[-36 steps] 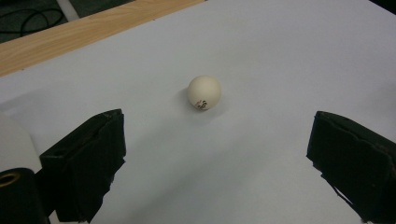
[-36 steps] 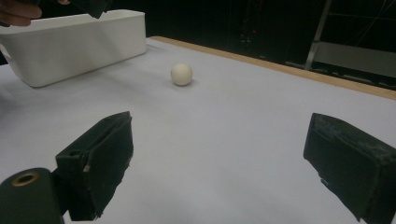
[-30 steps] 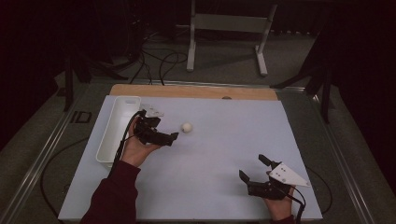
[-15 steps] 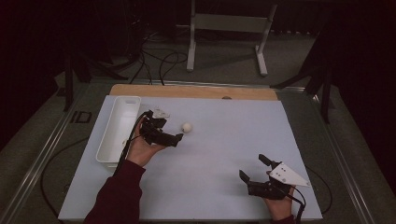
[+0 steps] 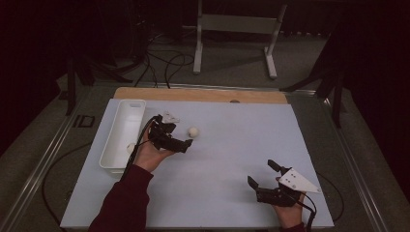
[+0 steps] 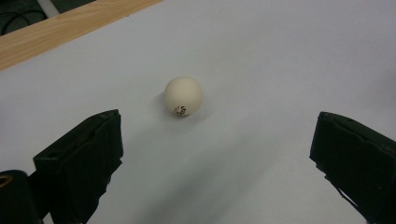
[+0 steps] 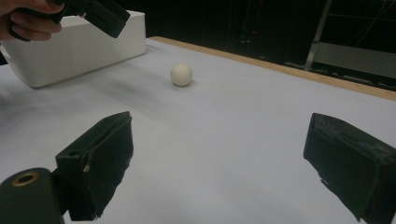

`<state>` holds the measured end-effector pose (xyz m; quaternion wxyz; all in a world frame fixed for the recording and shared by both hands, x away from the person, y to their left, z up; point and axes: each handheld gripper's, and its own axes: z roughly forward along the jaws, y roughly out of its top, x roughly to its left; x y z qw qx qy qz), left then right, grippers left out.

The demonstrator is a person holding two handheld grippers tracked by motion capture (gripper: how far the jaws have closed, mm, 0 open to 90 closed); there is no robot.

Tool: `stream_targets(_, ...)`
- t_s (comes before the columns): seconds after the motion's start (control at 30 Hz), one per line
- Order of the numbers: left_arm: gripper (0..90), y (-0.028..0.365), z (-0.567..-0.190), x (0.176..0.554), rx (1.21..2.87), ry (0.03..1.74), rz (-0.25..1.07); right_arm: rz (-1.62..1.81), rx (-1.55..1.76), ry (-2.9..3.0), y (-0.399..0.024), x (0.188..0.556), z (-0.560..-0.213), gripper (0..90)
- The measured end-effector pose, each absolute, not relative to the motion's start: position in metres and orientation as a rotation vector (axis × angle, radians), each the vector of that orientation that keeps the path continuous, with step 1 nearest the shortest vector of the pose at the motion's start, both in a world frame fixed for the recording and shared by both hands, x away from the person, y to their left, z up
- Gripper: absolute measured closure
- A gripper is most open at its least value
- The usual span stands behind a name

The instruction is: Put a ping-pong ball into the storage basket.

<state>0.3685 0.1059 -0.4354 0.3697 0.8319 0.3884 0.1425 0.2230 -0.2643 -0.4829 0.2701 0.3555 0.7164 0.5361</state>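
Left gripper [image 5: 185, 141] sits left of the desk [image 5: 232, 145] centre, jaws spread wide, nothing between them. It points at the ball [image 5: 193, 131], which lies on the bare desk surface just past the jaw tips, near but not touching.

In the left gripper view the ball [image 6: 183, 96] is ahead of the gap between the two black jaws, slightly left of the midline, with a small dark print on its lower face. The wooden strip [image 6: 56, 28] along the far edge of the desk runs behind it.

White tray [image 5: 123, 133] stands along the left edge of the desk, just beside the left hand [image 5: 150, 152]. A second small pale ball [image 5: 129, 148] shows inside the tray near its near end, partly hidden by the hand.

Right gripper [image 5: 261, 180] is by the near right corner of the desk, well apart from the ball, jaws also wide and empty. Grey three-cornered plate on top of it.

Right gripper view: the ball [image 7: 181, 74] is far ahead on the desk, the tray [image 7: 79, 44] to its left, and the left gripper [image 7: 100, 14] is in the top left corner.
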Motion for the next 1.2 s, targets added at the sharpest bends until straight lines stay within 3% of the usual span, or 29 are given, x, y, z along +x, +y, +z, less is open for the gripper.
stream_targets(1.2,0.9,0.092,-0.446,0.380,2.179,0.970,0.355,1.443,0.962,1.929,-0.265,0.223,-0.483,8.1)
